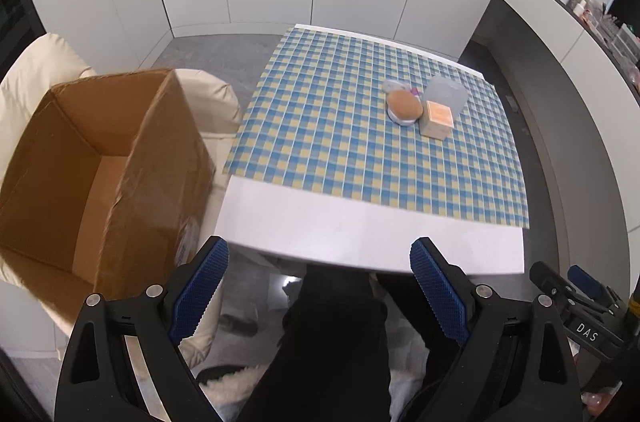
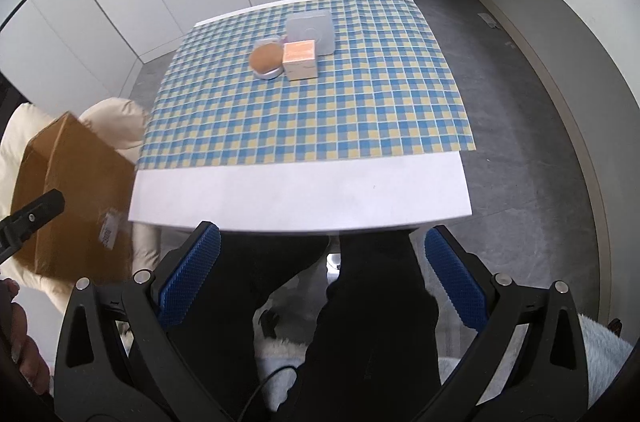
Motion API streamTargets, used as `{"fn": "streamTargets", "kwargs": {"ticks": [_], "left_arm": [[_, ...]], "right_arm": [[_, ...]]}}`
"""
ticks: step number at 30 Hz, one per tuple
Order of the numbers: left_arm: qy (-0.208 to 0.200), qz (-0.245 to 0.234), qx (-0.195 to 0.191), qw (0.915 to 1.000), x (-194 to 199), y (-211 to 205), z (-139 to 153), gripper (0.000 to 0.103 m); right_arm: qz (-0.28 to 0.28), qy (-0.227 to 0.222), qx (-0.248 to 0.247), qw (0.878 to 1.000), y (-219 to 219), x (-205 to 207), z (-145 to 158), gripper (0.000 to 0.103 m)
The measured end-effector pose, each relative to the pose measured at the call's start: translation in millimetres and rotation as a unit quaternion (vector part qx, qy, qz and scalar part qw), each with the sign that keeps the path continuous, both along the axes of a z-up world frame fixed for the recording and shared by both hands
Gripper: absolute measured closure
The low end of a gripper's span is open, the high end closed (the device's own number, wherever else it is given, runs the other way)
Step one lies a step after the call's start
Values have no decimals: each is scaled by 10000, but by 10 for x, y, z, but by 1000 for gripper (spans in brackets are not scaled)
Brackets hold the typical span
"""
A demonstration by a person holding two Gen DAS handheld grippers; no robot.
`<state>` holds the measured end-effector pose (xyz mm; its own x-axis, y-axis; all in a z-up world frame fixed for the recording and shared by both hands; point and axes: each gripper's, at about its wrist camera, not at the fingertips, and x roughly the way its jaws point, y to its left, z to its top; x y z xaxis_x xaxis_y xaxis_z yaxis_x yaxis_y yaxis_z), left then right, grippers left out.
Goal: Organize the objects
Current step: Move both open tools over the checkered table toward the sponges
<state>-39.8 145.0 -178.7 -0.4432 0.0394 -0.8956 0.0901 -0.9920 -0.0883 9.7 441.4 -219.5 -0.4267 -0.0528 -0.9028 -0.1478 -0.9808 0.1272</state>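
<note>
Both the left hand-held gripper (image 1: 320,286) and the right hand-held gripper (image 2: 322,272) stand apart, holding nothing, above dark-trousered legs (image 2: 372,322). Beyond, on the white bench's (image 2: 300,194) checked blue-yellow cloth (image 2: 320,110), a round brown bun-like object (image 2: 265,57) touches a small orange-topped carton (image 2: 301,59). An open brown cardboard box (image 1: 100,162) stands left.

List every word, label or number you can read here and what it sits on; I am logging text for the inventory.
"DAS": white letters on the black body of the right gripper, seen in the left wrist view.
Sticker on the cardboard box: dark print, too blurred to read.
Small orange-topped box on the checked cloth: printed top, too small to read.
Nothing else legible.
</note>
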Motion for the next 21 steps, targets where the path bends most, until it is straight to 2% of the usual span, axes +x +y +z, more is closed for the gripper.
{"fn": "streamTargets", "kwargs": {"ticks": [11, 21], "left_arm": [[-183, 95, 25, 9998, -677, 153, -467, 10], [-514, -53, -42, 9987, -1327, 434, -1060, 10]], "right_arm": [[-32, 29, 115, 9999, 124, -793, -372, 0], [83, 95, 195, 9997, 134, -1567, -910, 0]]}}
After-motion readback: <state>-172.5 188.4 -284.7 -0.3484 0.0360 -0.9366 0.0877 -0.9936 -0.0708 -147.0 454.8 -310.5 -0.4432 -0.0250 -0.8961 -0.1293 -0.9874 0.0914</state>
